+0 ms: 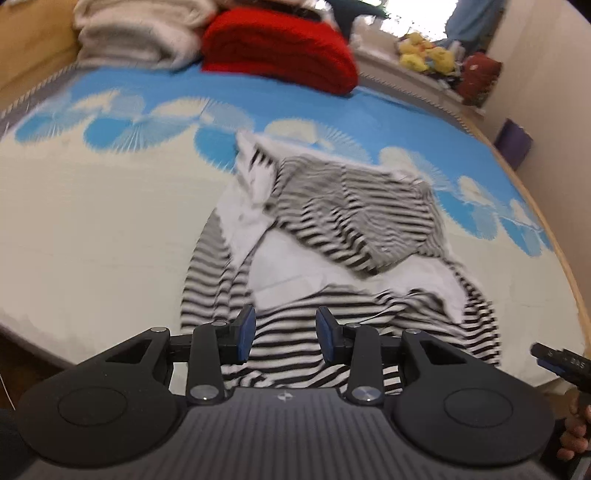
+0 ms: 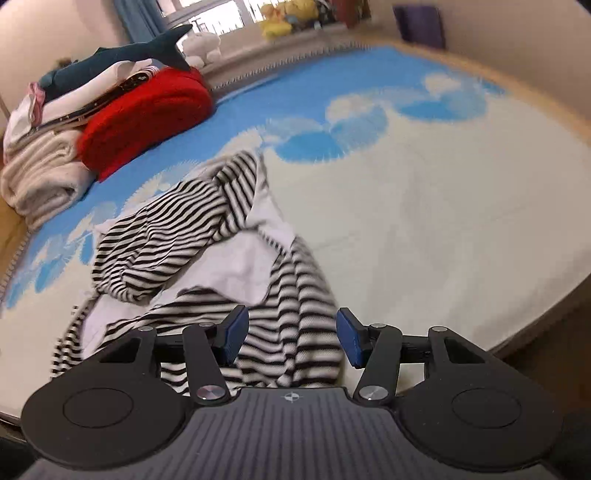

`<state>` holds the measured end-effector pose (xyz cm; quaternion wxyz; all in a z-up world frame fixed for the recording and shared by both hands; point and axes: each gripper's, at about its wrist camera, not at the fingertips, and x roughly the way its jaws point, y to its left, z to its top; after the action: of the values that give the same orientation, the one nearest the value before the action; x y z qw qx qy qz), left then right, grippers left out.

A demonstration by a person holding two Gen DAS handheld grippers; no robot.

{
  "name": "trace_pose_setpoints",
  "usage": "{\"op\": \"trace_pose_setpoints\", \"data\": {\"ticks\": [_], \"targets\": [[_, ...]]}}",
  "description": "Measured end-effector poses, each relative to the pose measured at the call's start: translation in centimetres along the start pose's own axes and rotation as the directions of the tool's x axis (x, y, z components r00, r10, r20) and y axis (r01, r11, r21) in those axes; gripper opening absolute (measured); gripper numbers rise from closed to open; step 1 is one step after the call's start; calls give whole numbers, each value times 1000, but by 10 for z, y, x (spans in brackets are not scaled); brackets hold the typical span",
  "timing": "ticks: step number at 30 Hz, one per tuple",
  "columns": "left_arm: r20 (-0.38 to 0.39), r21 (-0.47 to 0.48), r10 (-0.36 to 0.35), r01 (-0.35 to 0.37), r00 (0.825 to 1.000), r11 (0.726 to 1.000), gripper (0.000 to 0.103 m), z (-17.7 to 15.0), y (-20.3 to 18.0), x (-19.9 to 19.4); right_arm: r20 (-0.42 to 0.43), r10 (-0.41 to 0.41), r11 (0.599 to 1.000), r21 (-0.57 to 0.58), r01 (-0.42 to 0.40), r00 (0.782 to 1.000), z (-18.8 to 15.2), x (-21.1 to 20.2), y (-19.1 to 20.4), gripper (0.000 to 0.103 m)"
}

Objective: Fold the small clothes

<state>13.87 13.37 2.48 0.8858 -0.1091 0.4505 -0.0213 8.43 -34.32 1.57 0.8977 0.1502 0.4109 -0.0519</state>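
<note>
A small black-and-white striped garment [image 1: 351, 221] with a white lining lies crumpled on the bed near its front edge; it also shows in the right wrist view [image 2: 177, 236]. My left gripper [image 1: 285, 338] is open and empty, just above the garment's near striped edge. My right gripper [image 2: 290, 338] is open and empty, above the garment's near right part. The tip of the right gripper [image 1: 561, 363] shows at the right edge of the left wrist view.
The bed cover [image 2: 424, 206] is cream with blue and white clouds. A folded red blanket [image 1: 280, 48] and a cream blanket [image 1: 136, 33] lie at the far side, with a plush shark [image 2: 122, 55] on the pile. Plush toys [image 1: 428, 55] sit on the windowsill.
</note>
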Motion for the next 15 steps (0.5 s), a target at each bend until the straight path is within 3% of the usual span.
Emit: {"op": "trace_pose_setpoints", "data": {"ticks": [2, 7, 9, 12, 15], "targets": [[-20, -20, 1, -2, 1000, 1000, 40, -8, 14, 19, -24, -42, 999, 0, 42, 999, -2, 10, -3, 55], [-74, -112, -26, 18, 997, 993, 41, -31, 41, 57, -89, -35, 996, 82, 42, 995, -4, 34, -12, 55], [-130, -176, -24, 1, 991, 984, 51, -32, 49, 72, -116, -38, 995, 84, 48, 993, -7, 45, -10, 55], [-144, -214, -9, -23, 990, 977, 67, -32, 55, 83, -151, -45, 997, 54, 54, 988, -9, 60, -2, 59], [-164, -198, 40, -73, 986, 977, 67, -33, 55, 91, -188, -57, 997, 34, 64, 981, -12, 72, 3, 65]]}}
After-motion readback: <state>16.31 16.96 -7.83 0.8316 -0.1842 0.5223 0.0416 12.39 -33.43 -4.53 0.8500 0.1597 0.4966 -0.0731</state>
